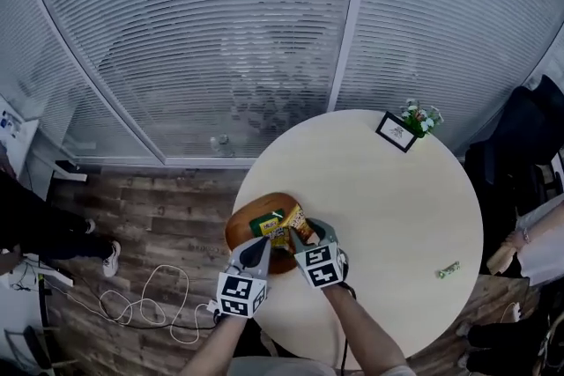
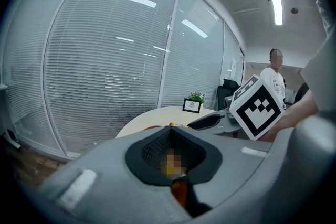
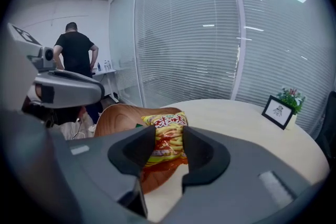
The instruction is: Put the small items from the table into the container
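A brown wooden bowl sits at the near left edge of the round table. A green packet lies inside it. My right gripper is shut on a yellow and orange snack packet and holds it over the bowl's right rim. In the right gripper view the pads press the packet from both sides. My left gripper hovers at the bowl's near side, its fingertips together with nothing between them. A small green item lies alone on the table at the right.
A framed card and a small potted plant stand at the table's far edge. Glass walls with blinds rise behind. A person in black stands off to the left, another person to the right. Cables lie on the floor.
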Available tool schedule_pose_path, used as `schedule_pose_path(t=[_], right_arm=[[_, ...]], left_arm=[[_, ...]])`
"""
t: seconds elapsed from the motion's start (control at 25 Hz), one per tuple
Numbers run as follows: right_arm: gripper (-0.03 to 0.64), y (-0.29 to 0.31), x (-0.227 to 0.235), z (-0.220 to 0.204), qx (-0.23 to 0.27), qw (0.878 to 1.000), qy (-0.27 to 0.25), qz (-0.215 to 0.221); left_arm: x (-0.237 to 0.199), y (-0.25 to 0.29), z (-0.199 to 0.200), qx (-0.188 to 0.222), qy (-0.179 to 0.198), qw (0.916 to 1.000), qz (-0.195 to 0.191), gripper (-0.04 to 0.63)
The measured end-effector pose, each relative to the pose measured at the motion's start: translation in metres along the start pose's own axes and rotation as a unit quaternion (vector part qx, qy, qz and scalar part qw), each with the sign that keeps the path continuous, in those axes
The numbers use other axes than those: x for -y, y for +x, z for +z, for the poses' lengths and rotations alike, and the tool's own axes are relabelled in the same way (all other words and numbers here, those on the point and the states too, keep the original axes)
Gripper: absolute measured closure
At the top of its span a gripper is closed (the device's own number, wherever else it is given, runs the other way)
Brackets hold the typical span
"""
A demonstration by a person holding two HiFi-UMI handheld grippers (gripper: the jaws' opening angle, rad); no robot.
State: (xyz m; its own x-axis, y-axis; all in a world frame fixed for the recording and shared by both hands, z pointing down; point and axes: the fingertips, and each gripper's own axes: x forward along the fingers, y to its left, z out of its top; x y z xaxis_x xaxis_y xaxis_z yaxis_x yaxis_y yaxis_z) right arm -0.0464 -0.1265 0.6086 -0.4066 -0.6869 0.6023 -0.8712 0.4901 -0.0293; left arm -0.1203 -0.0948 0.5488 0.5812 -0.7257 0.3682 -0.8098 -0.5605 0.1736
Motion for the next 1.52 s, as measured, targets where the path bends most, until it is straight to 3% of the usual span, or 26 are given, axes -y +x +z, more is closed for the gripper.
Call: schedule_pose_path(t=[0.4, 0.72, 0.84, 0.96, 1.2, 1.52], right_arm=[[0.453, 0.03, -0.059, -0.003, -0.022, 0.997, -0.035, 0.066], [0.465, 0.031, -0.061, -0.005, -0.015, 0.997, -0.032, 0.067], [0.507, 0.022, -0.052, -0.001, 0.002, 0.998, -0.029, 0.051], [0.615, 0.011, -0.041, -0.006, 0.013, 0.999, -0.022, 0.027], [0.615, -0.021, -0.014, -0.013, 0.028, 1.0, 0.005, -0.009], [0.615, -0.08, 0.046, -0.049, 0.045, 0.993, 0.073, -0.084]], left_arm=[[-0.041, -0.03, -0.009, 0.001, -0.02, 0.9988, 0.044, 0.598], [-0.043, -0.031, -0.015, -0.001, -0.026, 0.9987, 0.044, 0.598], [-0.037, -0.027, -0.013, 0.001, -0.024, 0.9991, 0.036, 0.598], [-0.028, -0.022, -0.013, 0.001, -0.021, 0.9995, 0.023, 0.598], [0.0, -0.004, -0.012, -0.006, -0.006, 0.9999, -0.012, 0.598], [0.071, 0.038, -0.014, -0.021, 0.022, 0.996, -0.084, 0.598]])
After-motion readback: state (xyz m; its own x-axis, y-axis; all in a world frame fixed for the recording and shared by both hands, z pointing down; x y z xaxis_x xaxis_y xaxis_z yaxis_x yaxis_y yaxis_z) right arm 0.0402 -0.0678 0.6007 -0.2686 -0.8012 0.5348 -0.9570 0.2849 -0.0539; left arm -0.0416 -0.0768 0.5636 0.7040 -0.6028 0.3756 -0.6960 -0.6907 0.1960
